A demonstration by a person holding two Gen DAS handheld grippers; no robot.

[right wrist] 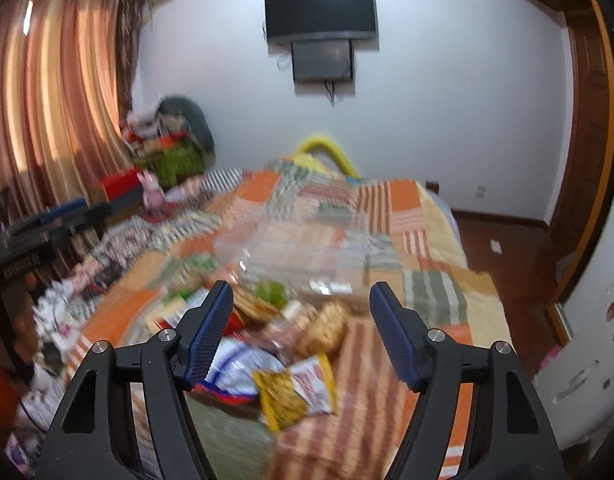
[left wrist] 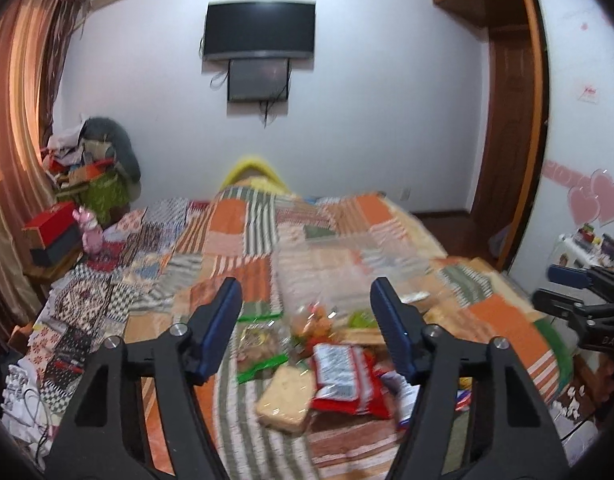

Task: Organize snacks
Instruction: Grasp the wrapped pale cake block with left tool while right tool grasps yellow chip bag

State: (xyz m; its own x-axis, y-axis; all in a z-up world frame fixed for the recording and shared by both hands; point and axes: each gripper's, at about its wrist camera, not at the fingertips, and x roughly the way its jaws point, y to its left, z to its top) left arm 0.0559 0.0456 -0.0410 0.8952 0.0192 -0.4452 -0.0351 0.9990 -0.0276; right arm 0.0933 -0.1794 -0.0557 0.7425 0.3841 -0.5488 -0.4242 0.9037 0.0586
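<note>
- Jaws of the left gripper (left wrist: 307,330) stand apart, nothing between the pads; likewise the right gripper (right wrist: 299,330), both above the heap.
- Snacks lie loose on the bed (left wrist: 243,216) just ahead: a red packet (left wrist: 343,376) beside a pale bread bag (left wrist: 287,398), a yellow packet (right wrist: 283,400) nearer the right gripper.
- Likely light, crinkly and slippery (the contents crushable), so pinch a sealed edge, gently.
- Farther off, a clear bin (left wrist: 347,268), blurred, lies on the quilt, probably the place for them.
- Beyond, a TV (left wrist: 261,30) on the wall.
</note>
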